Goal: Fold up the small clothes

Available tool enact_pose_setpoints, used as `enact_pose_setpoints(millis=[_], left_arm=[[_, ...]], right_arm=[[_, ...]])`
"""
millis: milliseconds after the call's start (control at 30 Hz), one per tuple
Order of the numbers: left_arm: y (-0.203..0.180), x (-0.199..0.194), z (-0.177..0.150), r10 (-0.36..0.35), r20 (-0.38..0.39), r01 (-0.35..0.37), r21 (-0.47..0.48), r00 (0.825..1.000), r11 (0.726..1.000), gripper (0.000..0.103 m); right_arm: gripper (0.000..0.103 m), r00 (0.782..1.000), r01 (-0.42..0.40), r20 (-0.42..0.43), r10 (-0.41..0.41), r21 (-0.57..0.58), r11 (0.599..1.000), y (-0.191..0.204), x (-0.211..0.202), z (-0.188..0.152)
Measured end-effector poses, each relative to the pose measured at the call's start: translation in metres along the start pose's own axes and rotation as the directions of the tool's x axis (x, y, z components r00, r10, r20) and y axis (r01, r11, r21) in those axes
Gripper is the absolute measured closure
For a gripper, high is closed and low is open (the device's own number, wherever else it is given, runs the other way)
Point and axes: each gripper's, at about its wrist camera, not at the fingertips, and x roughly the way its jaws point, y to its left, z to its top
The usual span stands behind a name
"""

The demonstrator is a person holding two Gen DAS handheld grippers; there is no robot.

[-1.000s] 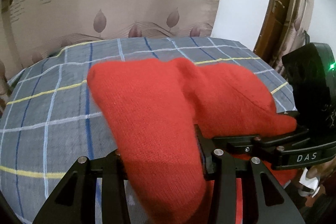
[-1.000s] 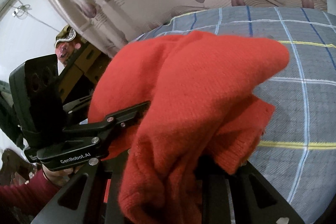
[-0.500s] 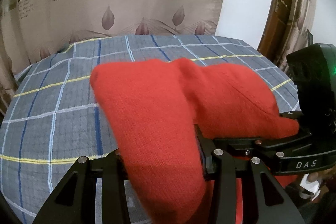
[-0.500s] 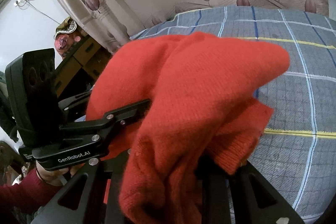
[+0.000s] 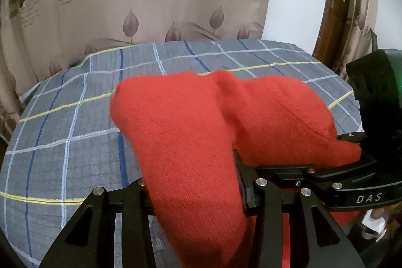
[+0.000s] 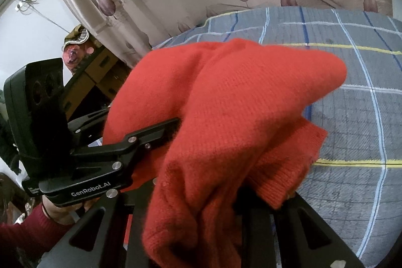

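Both tools, left tool [image 5: 196, 195] and right tool [image 6: 198, 202], grasp a red sweater [image 5: 201, 132] above the checked bed [image 5: 75, 147]; mid-fold, it likely needs laying down flat next.

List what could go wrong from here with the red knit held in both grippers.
1. The red knit is bunched thick in the left gripper and the right gripper; laid down like this, it may land crumpled on the plaid sheet rather than flat.
2. The ribbed edge hangs loose beside the right gripper and could tuck under the fold.
3. The grippers are close together, so the knit sags between them and its edges are hard to line up.
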Motion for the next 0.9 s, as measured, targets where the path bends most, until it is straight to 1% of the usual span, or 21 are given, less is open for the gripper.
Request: enact_pose_setpoints(millis=[367,533,733,833,900], left_arm=[[0.001,0.016,-0.011,0.021,-0.01,-0.021,0.002,1.0,1.0,0.059],[0.002,0.019,-0.015,0.033,-0.008,-0.033,-0.003,0.999,0.999,0.056],[0.003,0.021,-0.02,0.053,0.0,-0.053,-0.016,0.999,0.998,0.049],[0.004,0.021,-0.023,0.068,0.01,-0.068,-0.019,0.998,0.998,0.044],[0.004,0.021,-0.025,0.083,0.016,-0.082,-0.021,0.996,0.996,0.038]], right_arm=[[0.081,1.0,-0.004,-0.02,0.004,0.028,1.0,-0.014,0.012,-0.006],[0.077,1.0,-0.002,-0.021,0.002,0.024,1.0,-0.016,0.013,-0.008],[0.072,1.0,-0.006,-0.02,0.006,0.031,0.999,-0.022,0.012,-0.011],[0.071,1.0,-0.005,-0.014,0.005,0.029,1.0,-0.022,0.008,-0.015],[0.07,1.0,-0.002,-0.01,0.002,0.026,1.0,-0.023,0.004,-0.019]])
